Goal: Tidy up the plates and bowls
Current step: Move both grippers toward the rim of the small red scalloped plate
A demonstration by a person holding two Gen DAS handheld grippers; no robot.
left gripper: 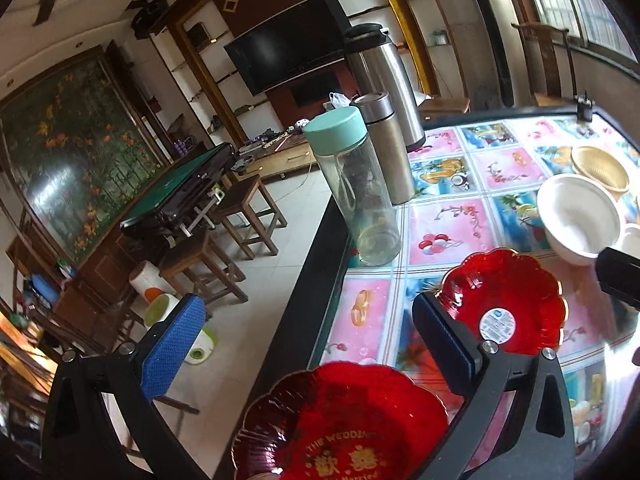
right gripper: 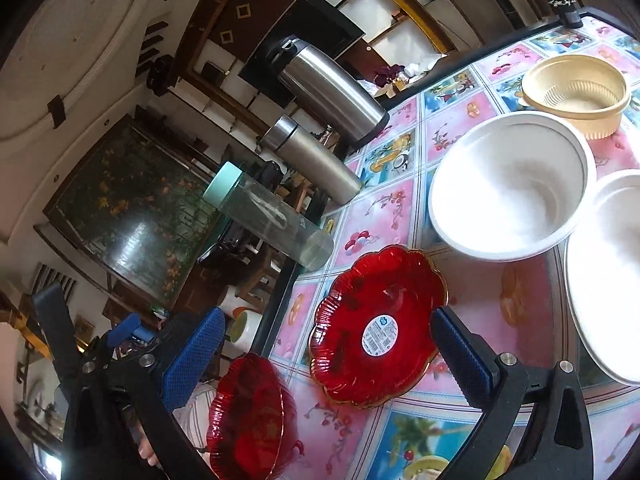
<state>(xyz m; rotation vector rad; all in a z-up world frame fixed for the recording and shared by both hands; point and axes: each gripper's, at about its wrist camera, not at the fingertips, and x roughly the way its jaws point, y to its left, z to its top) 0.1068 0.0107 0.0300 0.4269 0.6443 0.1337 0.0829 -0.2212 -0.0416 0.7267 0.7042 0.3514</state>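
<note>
A red scalloped glass plate (right gripper: 380, 328) with a round white sticker lies flat on the table; it also shows as the red sticker plate (left gripper: 504, 304). My right gripper (right gripper: 326, 354) hovers over it, open, one blue pad on each side. A second red plate (left gripper: 344, 424) with gold lettering sits at the table's near edge, close under my open left gripper (left gripper: 308, 344); it appears tilted as the lettered plate (right gripper: 250, 412). What supports it is hidden. Two white bowls (right gripper: 508, 188) (right gripper: 608, 276) stand touching to the right.
A beige slotted basket (right gripper: 576, 92) stands behind the bowls. A clear bottle with a mint lid (left gripper: 352, 184), a steel flask (left gripper: 388, 144) and a steel thermos jug (left gripper: 384, 80) line the table's left edge. Wooden stools (left gripper: 248, 216) stand on the floor below.
</note>
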